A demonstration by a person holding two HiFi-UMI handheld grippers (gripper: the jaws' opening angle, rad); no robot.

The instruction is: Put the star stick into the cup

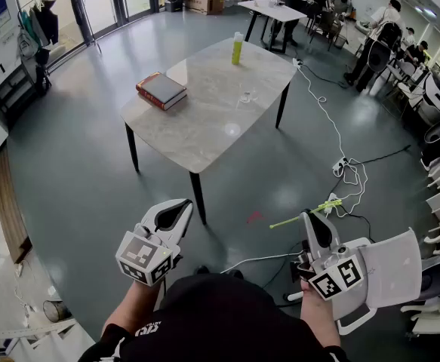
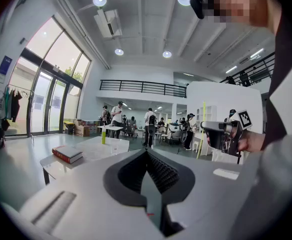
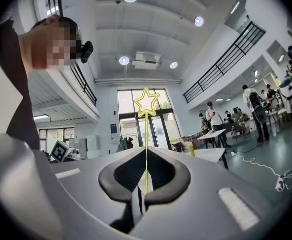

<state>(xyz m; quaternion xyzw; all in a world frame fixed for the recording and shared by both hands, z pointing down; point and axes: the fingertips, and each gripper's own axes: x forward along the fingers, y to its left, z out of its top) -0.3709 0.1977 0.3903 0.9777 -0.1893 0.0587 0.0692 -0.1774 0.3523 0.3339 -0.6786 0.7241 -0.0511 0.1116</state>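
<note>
Glossy grey flooring surrounds a marble-topped table (image 1: pixel 204 127) bearing the clear cup (image 1: pixel 246 95). Both hands reach forward, roughly level. The right gripper (image 1: pixel 308 219) pinches the thin yellow-green star stick (image 3: pixel 146 134), well apart from the cup. The left gripper (image 1: pixel 186 205) has its jaws together, holding nothing.

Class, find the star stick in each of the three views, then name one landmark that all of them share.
Head view: star stick lower right, jutting left from the right claw.
Left gripper view: thin upright line, right of centre.
Right gripper view: dead centre, upright in the shut claw.
Shared landmark: the yellow-green bottle on the table.
</note>
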